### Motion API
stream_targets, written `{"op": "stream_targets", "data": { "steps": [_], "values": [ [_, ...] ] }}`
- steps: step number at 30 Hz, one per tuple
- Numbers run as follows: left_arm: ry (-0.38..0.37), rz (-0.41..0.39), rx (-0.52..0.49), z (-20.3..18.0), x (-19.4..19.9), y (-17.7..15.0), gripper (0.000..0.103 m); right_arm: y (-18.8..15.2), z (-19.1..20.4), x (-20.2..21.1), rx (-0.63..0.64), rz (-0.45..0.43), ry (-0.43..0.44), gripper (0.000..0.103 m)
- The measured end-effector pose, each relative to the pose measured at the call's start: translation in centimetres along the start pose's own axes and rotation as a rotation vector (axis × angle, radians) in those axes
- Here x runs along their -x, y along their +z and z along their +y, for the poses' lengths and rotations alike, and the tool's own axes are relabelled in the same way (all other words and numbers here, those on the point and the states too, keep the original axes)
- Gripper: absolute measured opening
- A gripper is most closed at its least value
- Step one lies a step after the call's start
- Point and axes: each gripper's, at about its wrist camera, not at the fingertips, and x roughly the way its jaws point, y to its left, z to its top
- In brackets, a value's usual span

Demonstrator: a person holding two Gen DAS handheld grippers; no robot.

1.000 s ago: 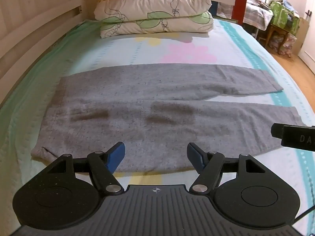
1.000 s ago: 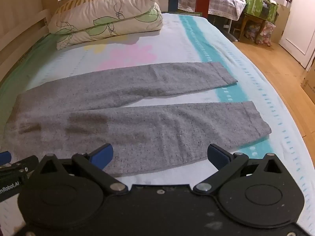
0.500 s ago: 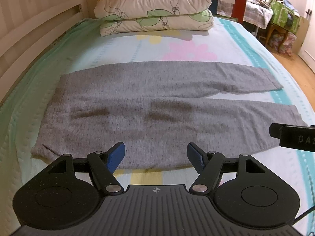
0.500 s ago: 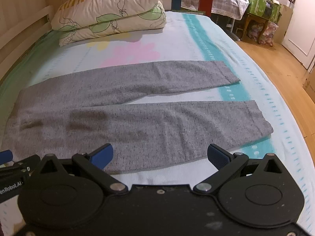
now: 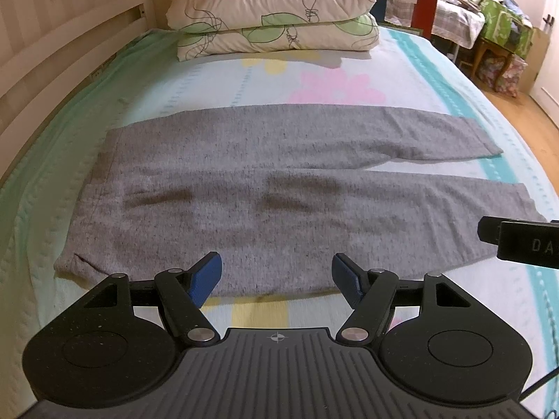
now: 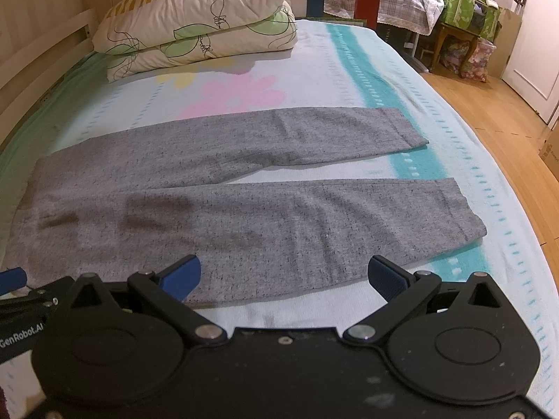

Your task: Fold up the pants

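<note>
Grey pants lie flat across the bed, waistband at the left, both legs stretched to the right; they also show in the right wrist view. My left gripper is open and empty, hovering just above the near edge of the pants close to the waist end. My right gripper is open and empty, above the near edge of the near leg. The side of the right gripper shows at the right of the left wrist view.
Two stacked patterned pillows sit at the head of the bed. A white wooden rail runs along the left side. The bed's right edge drops to a wooden floor, with cluttered furniture beyond.
Both grippers have dropped a little and tilted up, so the pillows and headboard sit lower in view. The pants have not moved. Both grippers stay open.
</note>
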Motion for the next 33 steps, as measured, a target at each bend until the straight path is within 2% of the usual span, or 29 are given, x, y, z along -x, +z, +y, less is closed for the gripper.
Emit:
{"op": "stream_targets", "data": {
  "steps": [15, 20, 26, 33],
  "values": [
    [0.000, 0.007, 0.002, -0.1, -0.1, -0.2, 0.069, 0.0, -0.1, -0.1, -0.002, 0.010, 0.010, 0.103],
    [-0.009, 0.032, 0.016, 0.2, -0.2, -0.1, 0.069, 0.1, -0.3, -0.1, -0.010, 0.016, 0.019, 0.103],
    [-0.060, 0.105, 0.043, 0.1, 0.1, -0.7, 0.069, -0.2, -0.7, 0.4, -0.060, 0.065, 0.065, 0.103],
    [-0.030, 0.098, 0.063, 0.5, -0.5, 0.2, 0.069, -0.9, -0.2, -0.7, -0.024, 0.119, 0.047, 0.103]
  ]
}}
